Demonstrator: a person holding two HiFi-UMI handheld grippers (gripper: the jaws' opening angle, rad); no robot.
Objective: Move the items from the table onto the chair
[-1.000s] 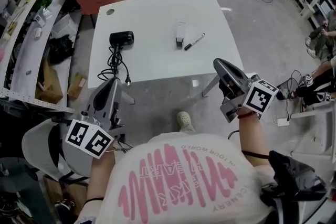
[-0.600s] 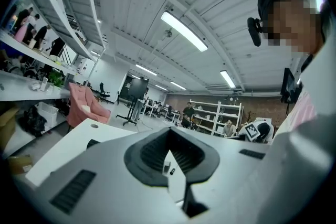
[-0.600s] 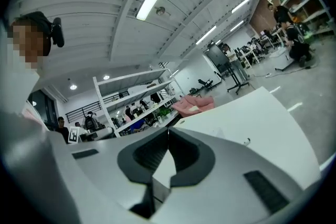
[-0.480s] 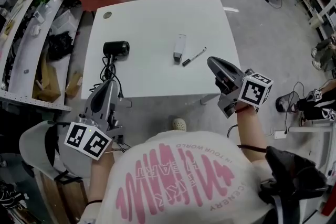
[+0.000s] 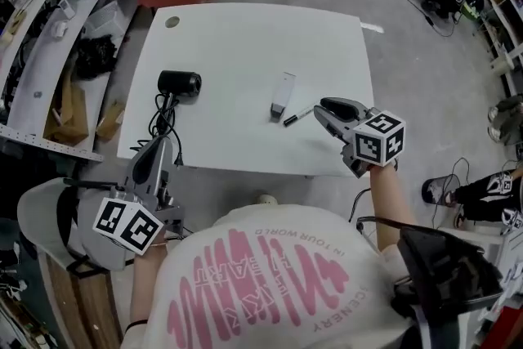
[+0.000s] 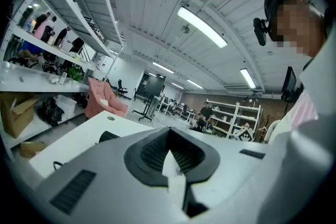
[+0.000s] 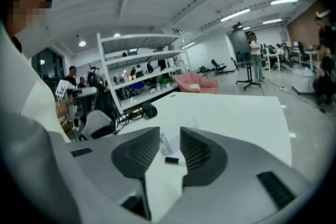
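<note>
Black marker pen (image 5: 297, 116), lying at the near right of the white worktop (image 5: 245, 37) just beside a small white oblong box (image 5: 283, 93), looks light, stiff, smooth and apt to roll, so a pinch across mid-barrel suits it. Three items by my count: one pen, one box, and one black corded hair dryer (image 5: 180, 83) to the left. The right gripper (image 5: 325, 112) has its jaws just opened to a narrow gap with the pen ahead and ungripped, while the left gripper (image 5: 155, 149) has its jaws together and empty.

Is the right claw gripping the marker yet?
No, the right claw has just been opening its jaws, nothing gripped; the marker lies on the table just ahead.
</note>
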